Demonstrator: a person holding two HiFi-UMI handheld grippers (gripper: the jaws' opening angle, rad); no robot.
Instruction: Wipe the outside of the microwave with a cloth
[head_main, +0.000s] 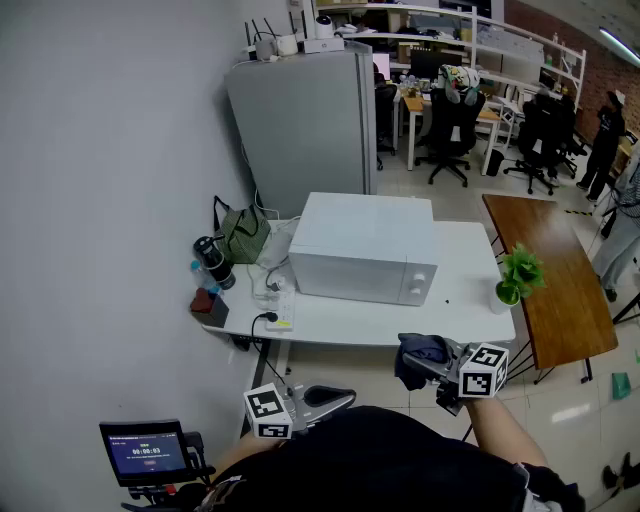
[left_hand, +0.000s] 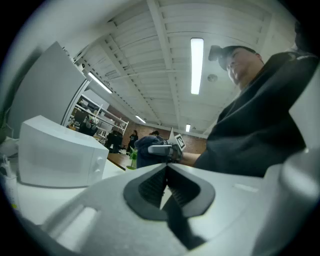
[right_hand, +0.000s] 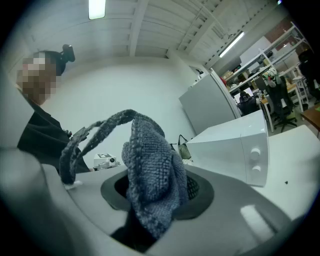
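A white microwave stands on a white table, door side toward me; it also shows in the left gripper view as the microwave and in the right gripper view as the microwave. My right gripper is below the table's front edge, shut on a dark grey-blue cloth. The cloth bunches up between the jaws and hides them. My left gripper hangs lower left near my body, its jaws pressed together with nothing in them.
On the table's left end lie a green bag, a dark bottle, a power strip and cables. A small potted plant stands at the right corner. A brown table sits right, a grey cabinet behind.
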